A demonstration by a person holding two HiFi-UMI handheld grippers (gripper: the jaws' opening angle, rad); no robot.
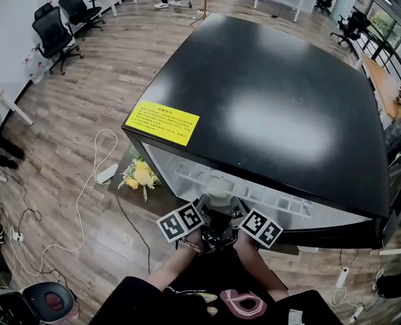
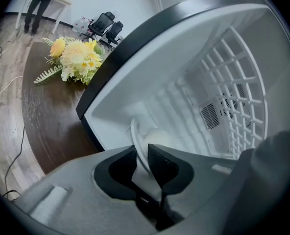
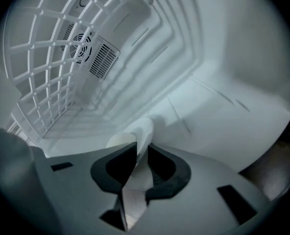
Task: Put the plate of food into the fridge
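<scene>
The white plate (image 1: 219, 189) sits just inside the open front of the black-topped fridge (image 1: 275, 107). My left gripper (image 1: 204, 207) and right gripper (image 1: 235, 207) reach in side by side, one at each side of the plate. In the left gripper view the plate's rim (image 2: 135, 137) runs between the jaws of the left gripper (image 2: 141, 150), which stand slightly apart around it. A pale mound (image 2: 159, 133) lies on the plate. In the right gripper view the plate (image 3: 141, 130) passes between the narrowly parted jaws of the right gripper (image 3: 141, 151), over the fridge's white floor (image 3: 218, 116).
A white wire rack (image 3: 42, 77) and a fan vent (image 3: 102, 60) line the fridge's back. A yellow label (image 1: 162, 122) is on the fridge top. Yellow flowers (image 1: 138, 175) lie on a dark board left of the fridge. A white cable (image 1: 85, 202) trails over the wooden floor.
</scene>
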